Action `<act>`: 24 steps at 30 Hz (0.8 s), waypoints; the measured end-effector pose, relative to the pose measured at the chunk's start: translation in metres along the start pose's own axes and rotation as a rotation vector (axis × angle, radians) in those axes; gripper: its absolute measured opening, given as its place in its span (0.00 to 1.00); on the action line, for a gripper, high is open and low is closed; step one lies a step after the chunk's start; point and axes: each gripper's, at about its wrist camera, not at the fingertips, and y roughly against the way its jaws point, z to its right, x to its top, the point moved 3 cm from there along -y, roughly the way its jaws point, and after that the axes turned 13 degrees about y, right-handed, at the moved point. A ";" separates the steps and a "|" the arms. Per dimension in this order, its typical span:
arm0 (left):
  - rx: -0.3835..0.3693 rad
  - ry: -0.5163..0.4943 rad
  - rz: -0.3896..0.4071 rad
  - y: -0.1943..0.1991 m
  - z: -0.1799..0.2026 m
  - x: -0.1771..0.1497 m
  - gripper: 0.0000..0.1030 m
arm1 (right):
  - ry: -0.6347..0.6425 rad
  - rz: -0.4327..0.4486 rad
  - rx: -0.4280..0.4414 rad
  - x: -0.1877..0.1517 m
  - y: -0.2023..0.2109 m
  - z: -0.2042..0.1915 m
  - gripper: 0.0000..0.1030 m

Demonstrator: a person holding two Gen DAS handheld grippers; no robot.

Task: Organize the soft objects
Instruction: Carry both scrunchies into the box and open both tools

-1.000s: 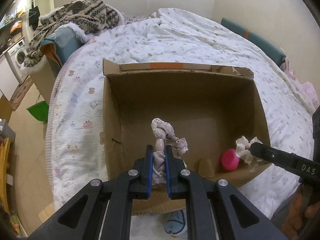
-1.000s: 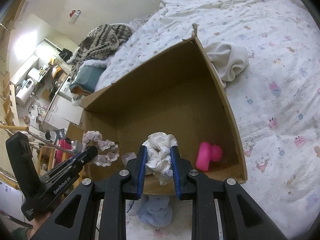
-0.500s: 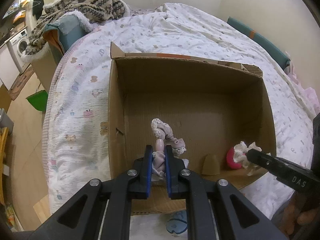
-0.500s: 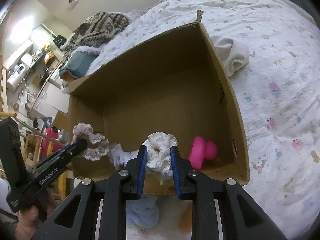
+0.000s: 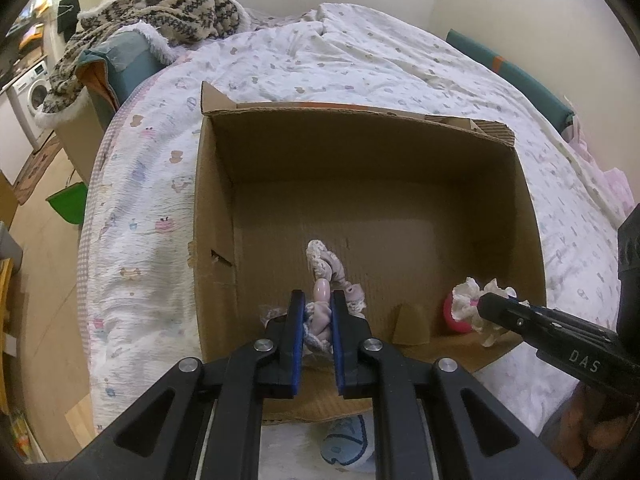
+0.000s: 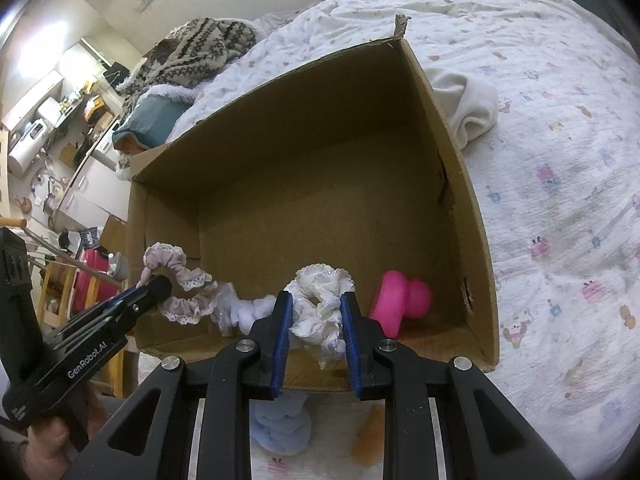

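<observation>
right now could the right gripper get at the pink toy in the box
Probably not yet: the right gripper is shut on the white scrunchie, so its jaws are occupied. The path itself looks free, since the pink toy sits uncovered just right of it in the cardboard box.

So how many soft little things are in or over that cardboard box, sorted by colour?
Mauve-pink: 1, the lace-edged scrunchie held in the left claw.
White: 2, the scrunchie held in the right claw and a fluffy piece on the box floor.
Hot pink: 1, the plush piece in the corner.
Total: 4.
</observation>
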 end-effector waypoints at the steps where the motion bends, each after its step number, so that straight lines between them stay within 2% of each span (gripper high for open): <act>1: 0.000 0.001 -0.001 0.000 0.000 0.000 0.11 | 0.001 0.000 -0.001 0.000 0.000 0.000 0.25; 7: 0.003 0.008 -0.010 -0.002 -0.001 -0.001 0.12 | 0.000 -0.003 -0.005 0.001 -0.002 0.000 0.25; 13: 0.001 0.008 -0.012 -0.003 -0.001 -0.001 0.18 | 0.002 -0.001 -0.011 0.001 -0.003 0.001 0.25; 16: 0.002 0.019 -0.012 -0.002 -0.001 0.000 0.33 | 0.010 0.013 -0.012 0.003 -0.001 -0.001 0.26; 18: 0.006 0.025 0.001 0.000 -0.001 0.000 0.55 | 0.015 0.025 -0.016 0.003 0.001 -0.002 0.27; 21: 0.014 0.029 0.038 0.006 -0.001 0.001 0.61 | 0.008 0.043 -0.019 0.005 0.004 -0.001 0.31; 22: 0.018 0.028 0.040 0.006 -0.001 0.001 0.61 | 0.005 0.050 -0.029 0.005 0.006 0.000 0.37; 23: 0.021 0.028 0.040 0.006 -0.001 0.002 0.61 | 0.004 0.059 -0.044 0.006 0.008 0.000 0.55; 24: 0.026 0.027 0.041 0.006 -0.001 0.002 0.61 | 0.007 0.073 -0.074 0.007 0.011 0.001 0.67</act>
